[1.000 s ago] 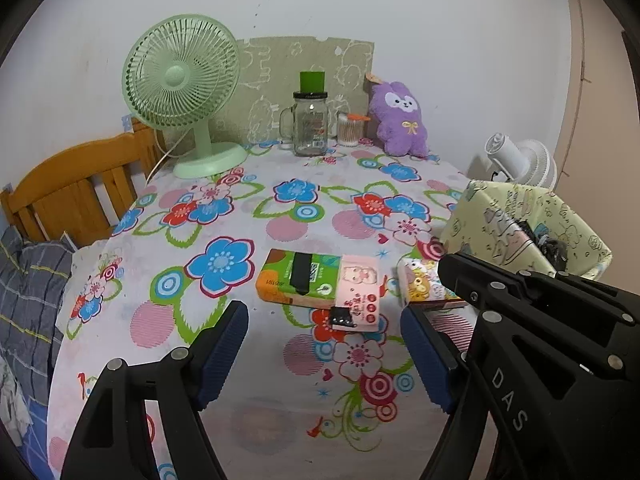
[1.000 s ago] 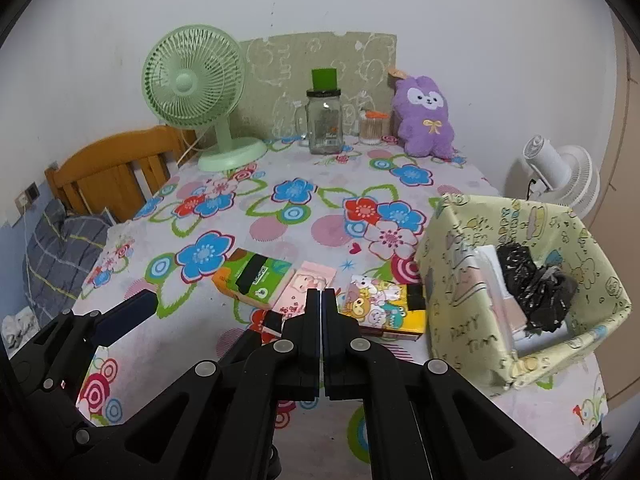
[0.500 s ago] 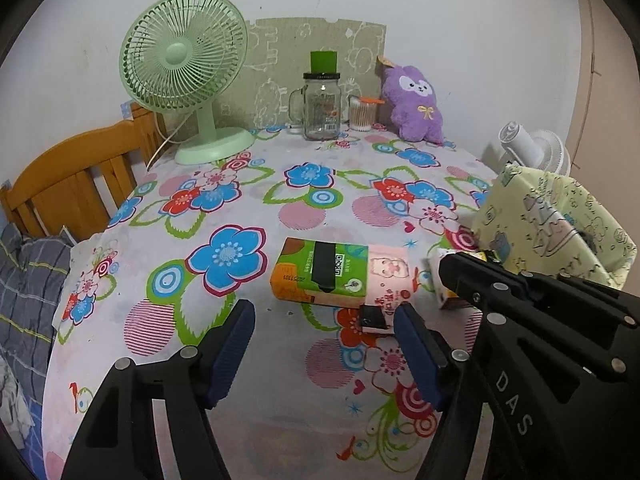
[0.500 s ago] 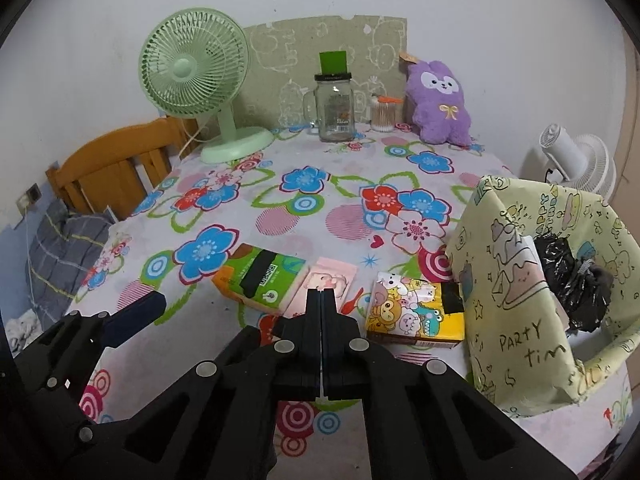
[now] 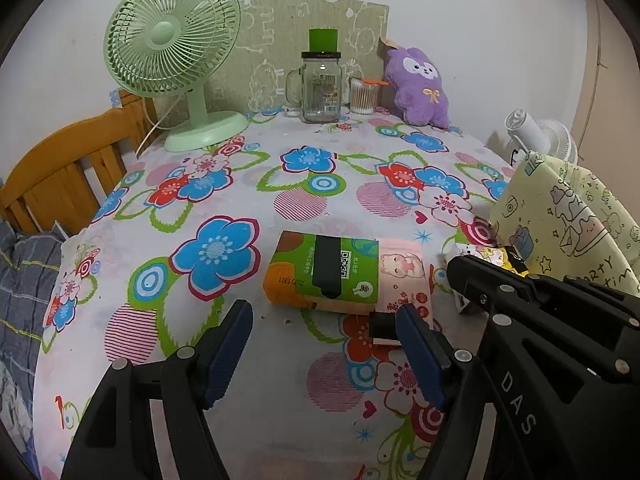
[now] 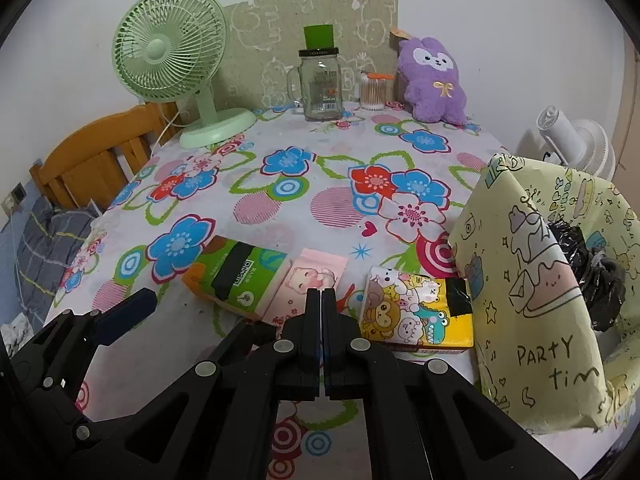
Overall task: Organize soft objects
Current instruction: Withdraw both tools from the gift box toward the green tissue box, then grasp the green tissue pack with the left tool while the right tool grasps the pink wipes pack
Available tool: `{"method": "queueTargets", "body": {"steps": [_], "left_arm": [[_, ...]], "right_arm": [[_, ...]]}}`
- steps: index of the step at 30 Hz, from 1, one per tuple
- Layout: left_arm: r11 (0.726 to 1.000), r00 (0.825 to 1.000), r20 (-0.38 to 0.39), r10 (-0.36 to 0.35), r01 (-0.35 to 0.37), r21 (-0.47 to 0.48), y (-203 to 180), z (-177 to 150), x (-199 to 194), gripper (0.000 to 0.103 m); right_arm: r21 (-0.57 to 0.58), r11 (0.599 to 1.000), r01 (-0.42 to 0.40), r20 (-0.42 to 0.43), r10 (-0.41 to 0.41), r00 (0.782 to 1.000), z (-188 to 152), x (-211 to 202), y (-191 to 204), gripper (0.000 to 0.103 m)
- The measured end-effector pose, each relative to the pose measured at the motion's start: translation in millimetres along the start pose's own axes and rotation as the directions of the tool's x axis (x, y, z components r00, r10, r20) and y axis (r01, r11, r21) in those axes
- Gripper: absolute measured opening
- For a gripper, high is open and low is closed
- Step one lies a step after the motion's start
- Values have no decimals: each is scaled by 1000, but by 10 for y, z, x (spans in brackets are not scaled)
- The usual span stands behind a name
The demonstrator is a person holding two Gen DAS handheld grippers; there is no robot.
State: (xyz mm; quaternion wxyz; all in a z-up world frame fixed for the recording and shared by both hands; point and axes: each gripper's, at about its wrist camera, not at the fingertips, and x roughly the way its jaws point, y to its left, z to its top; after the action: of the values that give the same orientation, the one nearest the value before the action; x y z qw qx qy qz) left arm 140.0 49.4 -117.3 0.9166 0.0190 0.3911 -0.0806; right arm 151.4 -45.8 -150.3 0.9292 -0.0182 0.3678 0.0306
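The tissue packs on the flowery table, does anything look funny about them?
A little. The green and orange tissue pack lies partly on top of the pink tissue pack, slightly crooked. The yellow cartoon-animal tissue pack lies apart, beside the pale yellow fabric storage bin. Each has black tape stuck on. Nothing looks spilled or torn.

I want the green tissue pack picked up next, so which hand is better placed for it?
Left. The left tongs stand open just short of the green tissue pack, lined up with it. The right tongs are shut and point at the pink pack.
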Motion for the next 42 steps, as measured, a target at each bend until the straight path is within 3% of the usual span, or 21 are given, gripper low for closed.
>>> {"method": "queueTargets", "body": {"steps": [14, 20, 23, 30, 33, 36, 38, 39, 42], "left_arm": [[996, 999, -20, 26, -24, 81, -90, 138, 229, 80], [996, 998, -38, 46, -43, 72, -45, 163, 394, 81], [998, 999, -50, 18, -15, 54, -2, 163, 418, 74], [999, 999, -48, 18, -15, 50, 28, 143, 397, 70], [997, 998, -34, 61, -59, 53, 63, 126, 357, 66], [997, 996, -34, 78, -77, 21, 178, 122, 335, 65], [998, 997, -36, 67, -66, 10, 235, 118, 325, 65], [998, 997, -37, 69, -68, 17, 238, 109, 312, 65], [996, 996, -35, 87, -86, 32, 255, 84, 304, 65]], "right_arm": [[38, 999, 10, -23, -9, 1000, 67, 185, -140, 8], [50, 999, -12, -49, 15, 999, 88, 281, -151, 8], [53, 998, -25, -55, 27, 998, 91, 313, -149, 8], [33, 999, -34, -69, 36, 997, 116, 352, -76, 8], [20, 1000, -16, -69, 17, 997, 112, 361, -13, 20], [24, 1000, 15, -48, -13, 999, 113, 350, -5, 46], [38, 999, -14, -37, 16, 999, 111, 348, -19, 72], [45, 997, -56, -40, 58, 997, 103, 358, -6, 77], [34, 999, -41, -40, 43, 998, 95, 357, 51, 80]]}}
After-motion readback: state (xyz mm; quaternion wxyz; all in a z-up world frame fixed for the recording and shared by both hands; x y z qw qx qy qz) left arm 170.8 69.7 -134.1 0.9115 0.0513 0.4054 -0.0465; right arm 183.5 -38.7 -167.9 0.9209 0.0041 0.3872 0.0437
